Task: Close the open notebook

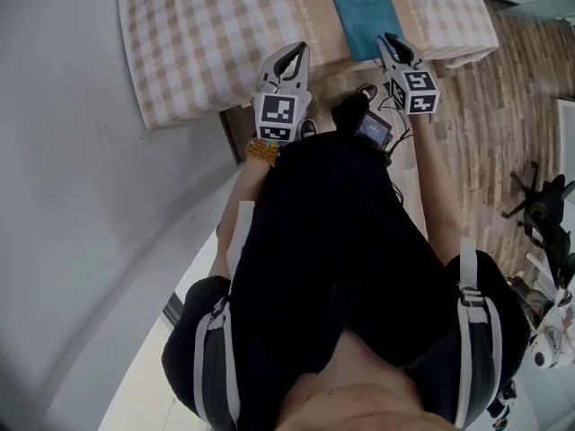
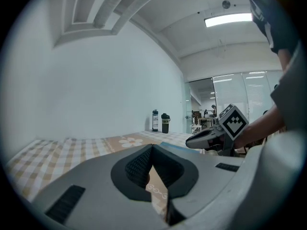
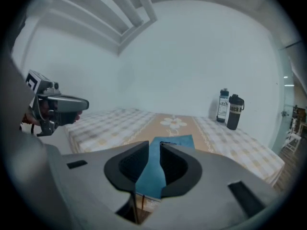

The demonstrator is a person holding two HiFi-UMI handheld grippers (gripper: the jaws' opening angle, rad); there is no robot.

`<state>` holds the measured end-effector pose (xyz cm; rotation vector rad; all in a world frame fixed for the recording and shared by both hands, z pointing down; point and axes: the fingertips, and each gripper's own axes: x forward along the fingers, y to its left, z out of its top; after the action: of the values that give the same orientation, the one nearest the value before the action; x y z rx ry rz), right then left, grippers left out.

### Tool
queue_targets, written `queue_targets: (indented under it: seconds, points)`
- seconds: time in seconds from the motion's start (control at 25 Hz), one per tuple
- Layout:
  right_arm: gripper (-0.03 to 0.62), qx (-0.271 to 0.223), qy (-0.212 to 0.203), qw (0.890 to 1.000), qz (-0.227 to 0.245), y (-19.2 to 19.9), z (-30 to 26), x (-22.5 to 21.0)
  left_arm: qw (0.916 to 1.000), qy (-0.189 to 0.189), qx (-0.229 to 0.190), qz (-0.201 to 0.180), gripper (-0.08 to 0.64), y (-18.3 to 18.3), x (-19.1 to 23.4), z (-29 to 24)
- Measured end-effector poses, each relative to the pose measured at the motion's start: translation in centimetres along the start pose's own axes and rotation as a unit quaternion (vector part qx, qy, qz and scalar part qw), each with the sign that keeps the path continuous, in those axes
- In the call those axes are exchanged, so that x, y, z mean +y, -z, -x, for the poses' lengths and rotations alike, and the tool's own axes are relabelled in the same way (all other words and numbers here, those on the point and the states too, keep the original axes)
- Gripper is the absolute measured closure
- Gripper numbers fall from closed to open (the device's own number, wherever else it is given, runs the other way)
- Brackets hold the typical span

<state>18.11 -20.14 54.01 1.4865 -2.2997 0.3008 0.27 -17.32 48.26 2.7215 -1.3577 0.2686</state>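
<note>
The teal notebook lies shut and flat on the checked tablecloth, near the table's front edge at the right. My right gripper hovers just over the notebook's near right corner. Its jaws stand a little apart with nothing between them, and the right gripper view shows the notebook through the gap of that gripper. My left gripper hangs over the table's front edge to the left of the book. Its jaws meet at the tips and hold nothing. Each gripper view shows the other gripper: the right, the left.
Two dark bottles stand at the far end of the table by the white wall. A black office chair stands on the wooden floor to the right. The person's black-clad body fills the lower head view.
</note>
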Motion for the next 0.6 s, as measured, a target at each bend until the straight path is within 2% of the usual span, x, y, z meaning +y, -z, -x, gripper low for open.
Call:
queue_targets:
  seconds: [0.08, 0.16, 0.24, 0.44, 0.6]
  points:
    - [0.522, -0.033, -0.002, 0.999, 0.014, -2.7, 0.7, 0.6, 0.9999, 0.0, -0.012, 0.0, 0.555, -1.2, 0.1, -0.1]
    - [0.572, -0.065, 0.002, 0.997, 0.031, -5.1, 1.4, 1.1, 0.9996, 0.002, -0.028, 0.011, 0.555, -2.7, 0.2, -0.1]
    - [0.572, -0.091, 0.001, 0.995, 0.041, -6.9, 2.1, 1.8, 0.9987, 0.004, -0.047, 0.019, 0.555, -4.5, 0.2, -0.1]
    - [0.572, -0.129, -0.013, 0.99, 0.055, -9.9, 3.8, 3.7, 0.9956, 0.01, -0.094, 0.001, 0.555, -9.0, -0.5, 0.3]
    - [0.592, -0.154, -0.015, 0.986, 0.054, -11.4, 4.9, 5.0, 0.993, 0.015, -0.116, -0.012, 0.555, -11.0, -1.3, 1.2]
